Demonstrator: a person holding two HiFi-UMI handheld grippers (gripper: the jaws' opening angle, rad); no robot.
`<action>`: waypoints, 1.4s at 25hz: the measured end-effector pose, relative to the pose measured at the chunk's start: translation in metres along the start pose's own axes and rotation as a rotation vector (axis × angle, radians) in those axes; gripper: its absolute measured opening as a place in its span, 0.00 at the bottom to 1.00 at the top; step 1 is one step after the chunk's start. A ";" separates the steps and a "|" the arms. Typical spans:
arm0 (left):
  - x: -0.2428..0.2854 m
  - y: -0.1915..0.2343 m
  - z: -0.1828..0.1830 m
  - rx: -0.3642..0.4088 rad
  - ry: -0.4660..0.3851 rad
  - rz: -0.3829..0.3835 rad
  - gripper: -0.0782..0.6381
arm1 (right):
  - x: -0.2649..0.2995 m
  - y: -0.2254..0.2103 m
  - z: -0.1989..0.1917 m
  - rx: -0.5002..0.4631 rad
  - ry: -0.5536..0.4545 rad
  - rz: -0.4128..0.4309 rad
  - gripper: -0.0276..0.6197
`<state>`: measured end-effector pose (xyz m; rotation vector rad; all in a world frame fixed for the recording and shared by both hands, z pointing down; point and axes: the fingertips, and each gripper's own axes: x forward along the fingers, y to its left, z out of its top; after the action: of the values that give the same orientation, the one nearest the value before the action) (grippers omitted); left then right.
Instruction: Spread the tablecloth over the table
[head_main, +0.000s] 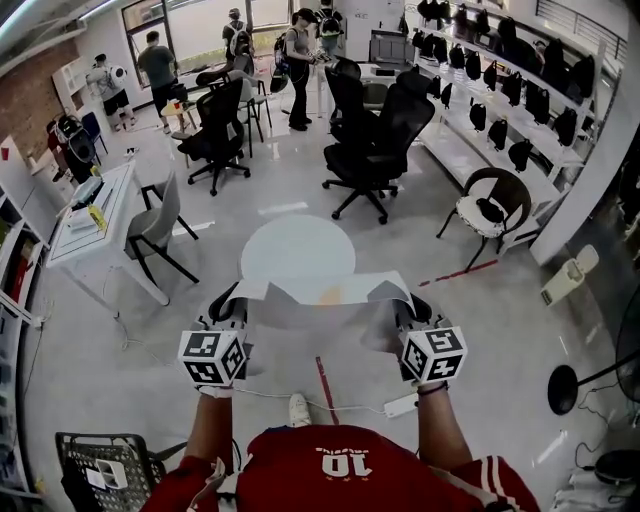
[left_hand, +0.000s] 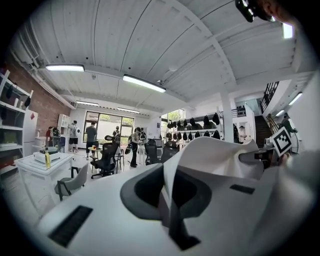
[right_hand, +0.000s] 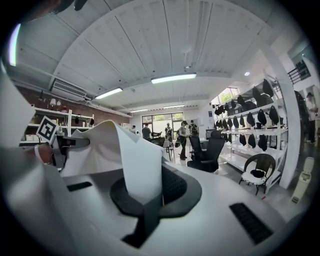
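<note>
We stood in a wide workroom with office chairs (head_main: 375, 140), wall shelving and people at the far end; a small round table (head_main: 297, 240) sat on the pale floor just ahead. The tablecloth (head_main: 322, 298) hung in the air between the two grippers, its far edge near the table's near rim; we could not tell whether it touched. We judged it was stretched flat and level so it could pass over the top without bunching. The left gripper (head_main: 228, 303) had its jaws closed on one corner, the fabric rising from between them; the right gripper (head_main: 412, 303) was clamped likewise on the other corner; both pointed toward the table, well apart.
</note>
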<state>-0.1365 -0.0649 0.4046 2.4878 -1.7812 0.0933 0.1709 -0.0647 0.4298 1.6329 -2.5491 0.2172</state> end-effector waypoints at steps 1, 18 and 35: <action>0.008 0.007 0.001 -0.001 0.003 -0.003 0.12 | 0.009 0.000 0.003 0.000 -0.002 -0.004 0.07; 0.109 0.116 0.040 0.000 -0.051 -0.072 0.12 | 0.133 0.020 0.043 -0.042 -0.021 -0.068 0.07; 0.156 0.153 0.049 -0.010 -0.069 -0.110 0.12 | 0.180 0.012 0.054 -0.065 -0.023 -0.156 0.07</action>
<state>-0.2306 -0.2661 0.3757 2.6060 -1.6609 -0.0082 0.0846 -0.2303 0.4054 1.8086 -2.4018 0.1015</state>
